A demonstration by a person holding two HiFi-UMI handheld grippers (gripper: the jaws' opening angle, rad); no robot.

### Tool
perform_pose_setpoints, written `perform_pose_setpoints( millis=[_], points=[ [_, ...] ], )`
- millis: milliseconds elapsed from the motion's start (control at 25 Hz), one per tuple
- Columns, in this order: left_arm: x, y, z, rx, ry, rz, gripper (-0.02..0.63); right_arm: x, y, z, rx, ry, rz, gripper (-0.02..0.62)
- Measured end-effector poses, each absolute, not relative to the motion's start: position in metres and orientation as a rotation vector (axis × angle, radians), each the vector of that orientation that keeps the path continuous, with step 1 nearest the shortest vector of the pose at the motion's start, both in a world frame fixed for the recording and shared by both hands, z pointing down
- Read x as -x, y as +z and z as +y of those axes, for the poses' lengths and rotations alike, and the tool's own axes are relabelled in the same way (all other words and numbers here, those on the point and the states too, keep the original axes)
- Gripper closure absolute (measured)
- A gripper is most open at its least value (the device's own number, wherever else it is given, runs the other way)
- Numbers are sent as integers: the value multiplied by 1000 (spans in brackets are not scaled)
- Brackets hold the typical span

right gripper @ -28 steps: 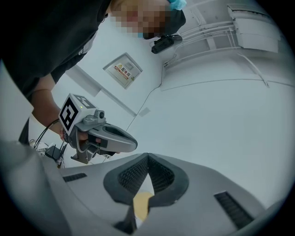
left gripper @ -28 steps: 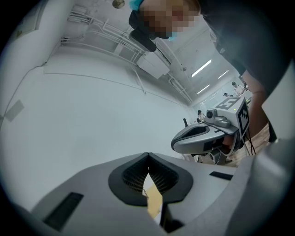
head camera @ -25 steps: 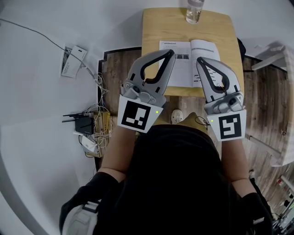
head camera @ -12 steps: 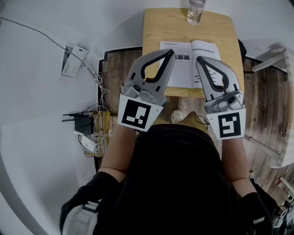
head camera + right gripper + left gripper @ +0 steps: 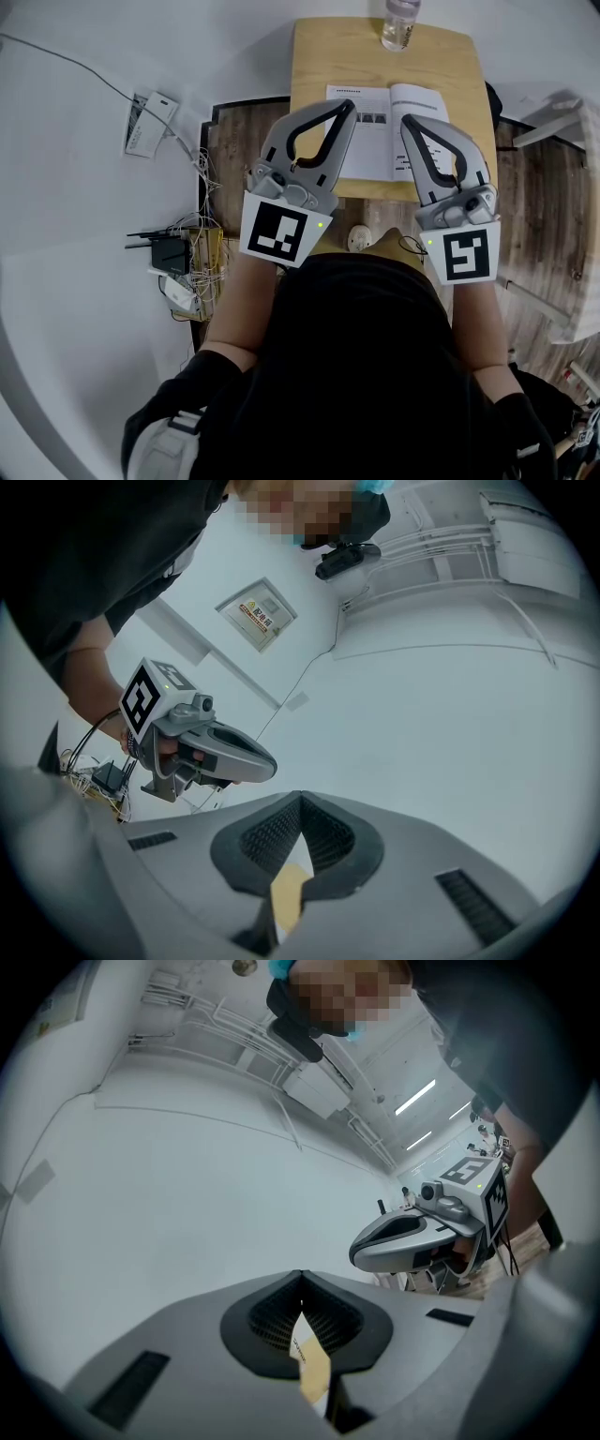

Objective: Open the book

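You're holding the left gripper [image 5: 342, 106] and right gripper [image 5: 410, 123], jaws shut and empty, by the thin booklet [image 5: 381, 131] lying open near the water bottle [image 5: 397, 22]; its light, floppy pages are likely wanting an outer-edge pinch.

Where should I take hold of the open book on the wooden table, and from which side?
Probably the near edge of the right-hand page. The book lies flat and open on the table, so only thin page edges offer a pinch. Come in low from the near side with the right gripper, which is closest; its jaws are shut and would need opening first.
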State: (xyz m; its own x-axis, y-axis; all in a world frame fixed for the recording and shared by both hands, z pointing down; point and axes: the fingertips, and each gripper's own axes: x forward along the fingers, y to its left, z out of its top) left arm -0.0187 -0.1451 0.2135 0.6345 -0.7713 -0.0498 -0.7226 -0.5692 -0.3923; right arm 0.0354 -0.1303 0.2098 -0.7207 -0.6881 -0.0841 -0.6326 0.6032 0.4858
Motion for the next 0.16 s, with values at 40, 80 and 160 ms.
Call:
perform_pose_setpoints(
  millis=[40, 80, 160],
  points=[
    [19, 213, -145, 2479, -177, 1187, 600, -36, 209, -131, -1124, -757, -2711, 566],
    [19, 213, -145, 2477, -176, 1187, 600, -36, 209, -131, -1126, -758, -2710, 566],
    [19, 212, -146, 2473, -174, 1185, 600, -37, 209, -132, -1130, -761, -2706, 566]
  ],
)
